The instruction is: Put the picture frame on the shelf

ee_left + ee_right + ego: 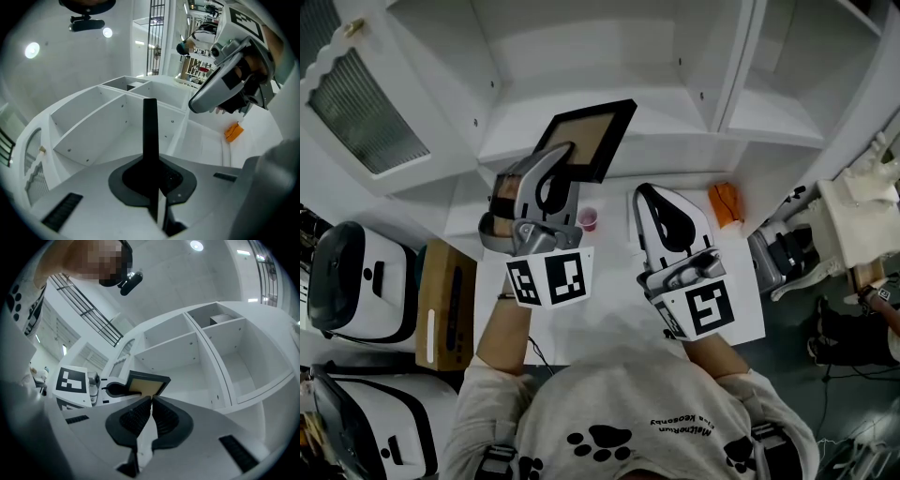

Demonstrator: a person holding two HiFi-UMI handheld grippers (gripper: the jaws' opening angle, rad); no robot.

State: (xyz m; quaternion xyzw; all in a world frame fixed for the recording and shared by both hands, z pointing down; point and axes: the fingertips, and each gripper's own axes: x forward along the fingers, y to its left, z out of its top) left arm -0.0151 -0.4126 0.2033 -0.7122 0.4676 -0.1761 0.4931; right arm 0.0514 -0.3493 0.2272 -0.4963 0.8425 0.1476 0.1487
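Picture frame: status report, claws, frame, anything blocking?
Left claw shut on picture frame, at its edge. Right claw shut, empty. Frame tilted before shelf, not yet on it. Pink cup, orange item on counter below, not blocking.

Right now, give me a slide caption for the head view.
The left gripper holds a black-rimmed, brown-panelled picture frame before the white shelf unit; right gripper shut, empty.
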